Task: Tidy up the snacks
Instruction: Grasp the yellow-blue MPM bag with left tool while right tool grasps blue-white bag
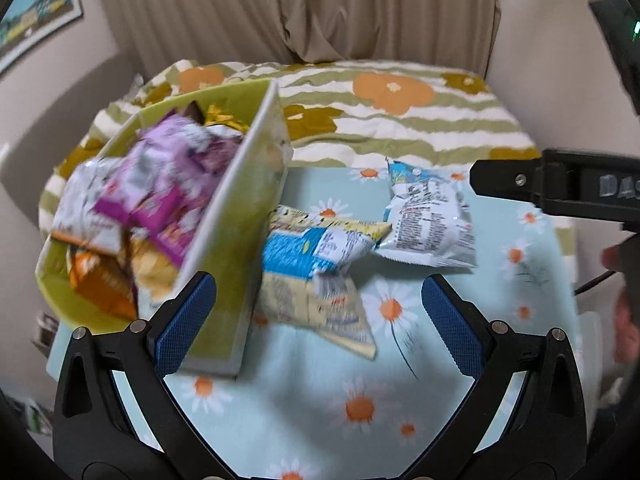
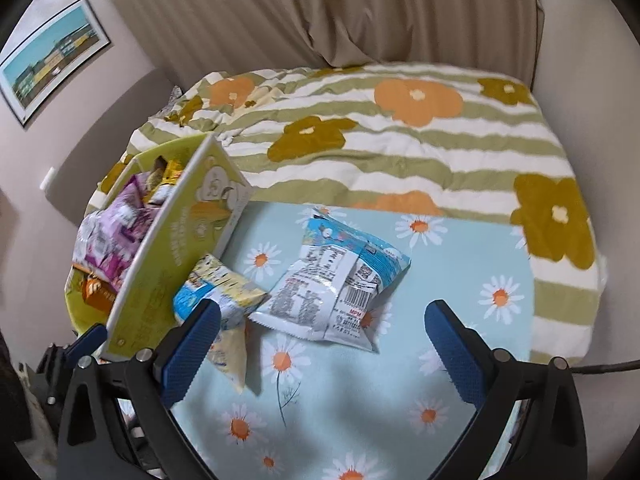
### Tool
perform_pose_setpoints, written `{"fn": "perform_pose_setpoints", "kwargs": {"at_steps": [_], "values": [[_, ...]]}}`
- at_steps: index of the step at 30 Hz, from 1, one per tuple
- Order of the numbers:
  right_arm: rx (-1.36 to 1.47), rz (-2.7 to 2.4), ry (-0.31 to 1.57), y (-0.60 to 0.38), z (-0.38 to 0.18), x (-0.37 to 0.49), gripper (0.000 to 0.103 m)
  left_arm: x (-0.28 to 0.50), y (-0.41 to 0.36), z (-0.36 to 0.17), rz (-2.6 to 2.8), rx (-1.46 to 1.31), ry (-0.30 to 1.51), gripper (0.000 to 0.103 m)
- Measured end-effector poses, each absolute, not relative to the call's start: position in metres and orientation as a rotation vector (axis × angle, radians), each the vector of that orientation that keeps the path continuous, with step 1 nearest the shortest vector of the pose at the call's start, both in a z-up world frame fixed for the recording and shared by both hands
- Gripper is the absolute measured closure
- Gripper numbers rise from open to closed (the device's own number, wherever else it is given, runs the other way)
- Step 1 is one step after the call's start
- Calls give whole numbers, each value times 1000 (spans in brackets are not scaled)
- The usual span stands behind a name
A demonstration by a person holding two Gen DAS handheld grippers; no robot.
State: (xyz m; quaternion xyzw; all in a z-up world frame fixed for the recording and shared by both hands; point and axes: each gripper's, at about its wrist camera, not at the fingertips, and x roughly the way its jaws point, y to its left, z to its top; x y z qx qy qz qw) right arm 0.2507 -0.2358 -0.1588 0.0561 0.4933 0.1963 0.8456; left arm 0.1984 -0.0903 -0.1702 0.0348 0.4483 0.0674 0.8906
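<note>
A green cardboard box on the left holds several snack packets, purple, orange and gold. Two packets lie on the daisy cloth beside it: a yellow and blue one against the box wall, and a white and blue one to its right. My left gripper is open and empty, just in front of the yellow packet. My right gripper is open and empty, just in front of the white packet. The right gripper's body shows at the right edge of the left wrist view.
The light blue daisy cloth lies on a bed with a green striped flower blanket. Beige curtains hang behind. A framed picture hangs on the left wall. A cable runs at the right.
</note>
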Motion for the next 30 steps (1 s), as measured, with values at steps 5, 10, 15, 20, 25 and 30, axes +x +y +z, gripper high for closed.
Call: {"fn": "perform_pose_setpoints", "kwargs": {"at_steps": [5, 10, 15, 20, 25, 30], "values": [[194, 411, 1098, -244, -187, 274, 1, 231, -101, -203, 178, 158, 982, 3], [262, 422, 1159, -244, -212, 291, 1, 253, -108, -232, 193, 233, 1032, 8], [330, 426, 1213, -242, -233, 307, 1, 272, -109, -245, 222, 311, 1055, 8], [357, 413, 1261, -235, -249, 320, 1, 284, -108, -256, 218, 336, 1103, 10], [374, 405, 1283, -231, -259, 327, 1, 288, -106, -259, 201, 338, 1119, 16], [375, 387, 1301, -232, -266, 333, 1, 285, -103, -255, 188, 322, 1121, 30]]}}
